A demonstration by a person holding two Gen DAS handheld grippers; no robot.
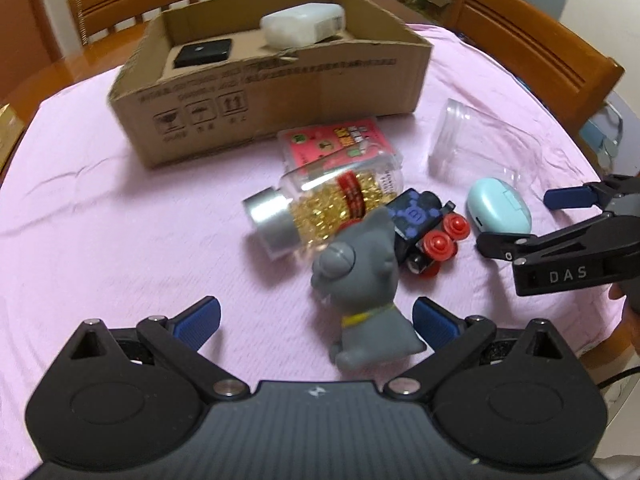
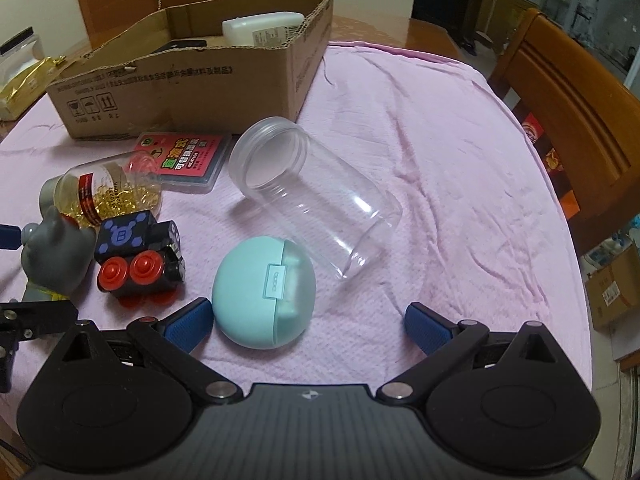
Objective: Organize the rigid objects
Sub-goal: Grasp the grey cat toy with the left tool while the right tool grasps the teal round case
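A grey cat figure (image 1: 360, 292) stands between the fingers of my open left gripper (image 1: 316, 320), close to the right pad and untouched. Behind it lie a bottle of gold capsules (image 1: 320, 208), a black toy train with red wheels (image 1: 424, 232) and a pink card pack (image 1: 340, 140). My right gripper (image 2: 308, 324) is open around a teal oval case (image 2: 260, 292), which sits by its left pad. A clear lidless jar (image 2: 316, 200) lies on its side just beyond. The cardboard box (image 1: 280, 92) holds a white bottle (image 1: 304, 24) and a black square item (image 1: 204, 52).
A pink cloth (image 2: 440, 160) covers the table. Wooden chairs (image 1: 532, 44) stand at the far side and on the right. A gold bag (image 2: 28, 80) and a clear container lie left of the box. The table edge runs along the right, with cartons on the floor beyond it.
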